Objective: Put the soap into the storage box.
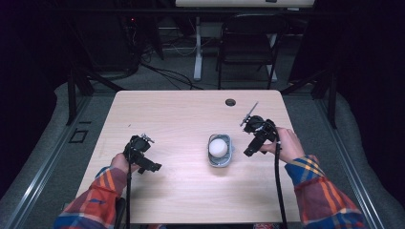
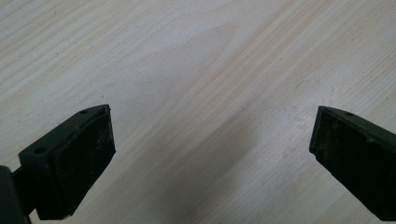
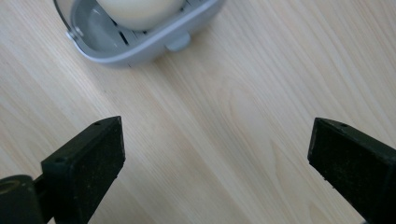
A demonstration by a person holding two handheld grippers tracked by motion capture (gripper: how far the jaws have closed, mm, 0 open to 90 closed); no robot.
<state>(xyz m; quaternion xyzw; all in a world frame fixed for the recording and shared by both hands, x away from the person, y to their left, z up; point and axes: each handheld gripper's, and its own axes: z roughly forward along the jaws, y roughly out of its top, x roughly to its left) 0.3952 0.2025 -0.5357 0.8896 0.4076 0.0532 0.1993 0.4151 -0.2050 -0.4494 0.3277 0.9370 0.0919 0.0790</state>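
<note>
A white egg (image 1: 218, 147) lies in a small grey slotted tray (image 1: 230, 153) near the middle of the wooden table (image 1: 181, 119). My right gripper (image 1: 249, 151) hovers just right of the tray, jaws wide apart with nothing between them. In the right gripper view the tray (image 3: 154, 39) and the egg (image 3: 140, 11) sit at the top, beyond the open gripper (image 3: 215, 154). My left gripper (image 1: 154, 167) is held at the table's left side, well apart from the tray. Its own view shows the gripper (image 2: 210, 144) open over bare wood.
A round cable hole (image 1: 230, 102) is set in the table's far edge. Behind the table stand a black folding chair (image 1: 248, 45) and a white desk leg (image 1: 197, 47). Cables lie on the floor. Dark stands flank the table on both sides.
</note>
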